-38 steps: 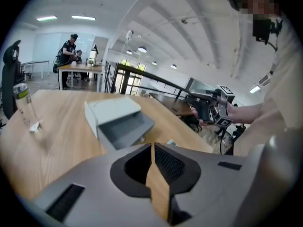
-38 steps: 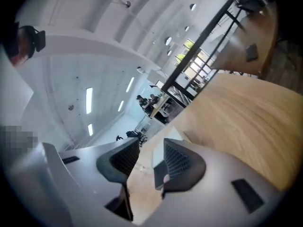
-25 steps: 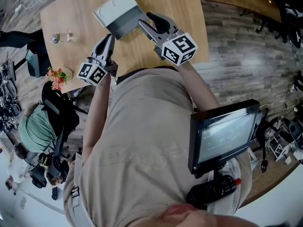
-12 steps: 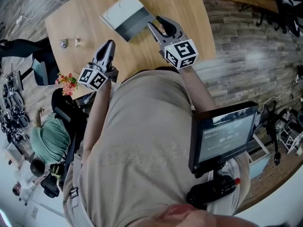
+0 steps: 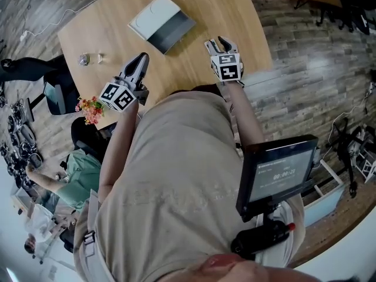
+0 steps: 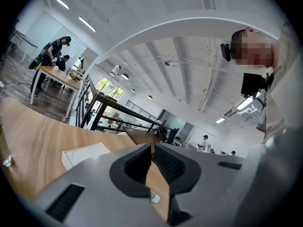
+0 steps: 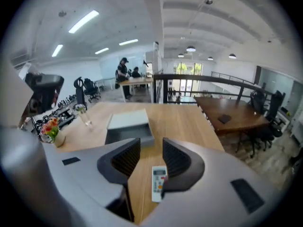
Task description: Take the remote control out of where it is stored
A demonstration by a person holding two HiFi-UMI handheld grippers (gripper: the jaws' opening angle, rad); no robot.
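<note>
Pale wood, the table (image 5: 200, 4) carries a small glass (image 5: 85, 59) and a pot of flowers (image 5: 89, 107) at its left side. The left gripper (image 5: 142, 59) hangs over the near edge, jaws pressed together on nothing. Beyond it sits the white box (image 5: 154, 12), its grey drawer (image 5: 171, 33) pulled out. The right gripper (image 5: 216, 42) points down near the right corner. Its jaws have just been closing to a narrow slit, with nothing pinched between them. The remote control (image 7: 158, 183) lies outside the drawer, face up on the wood under that slit. The right jaw covers its lower corner, and in the head view the gripper hides it.
</note>
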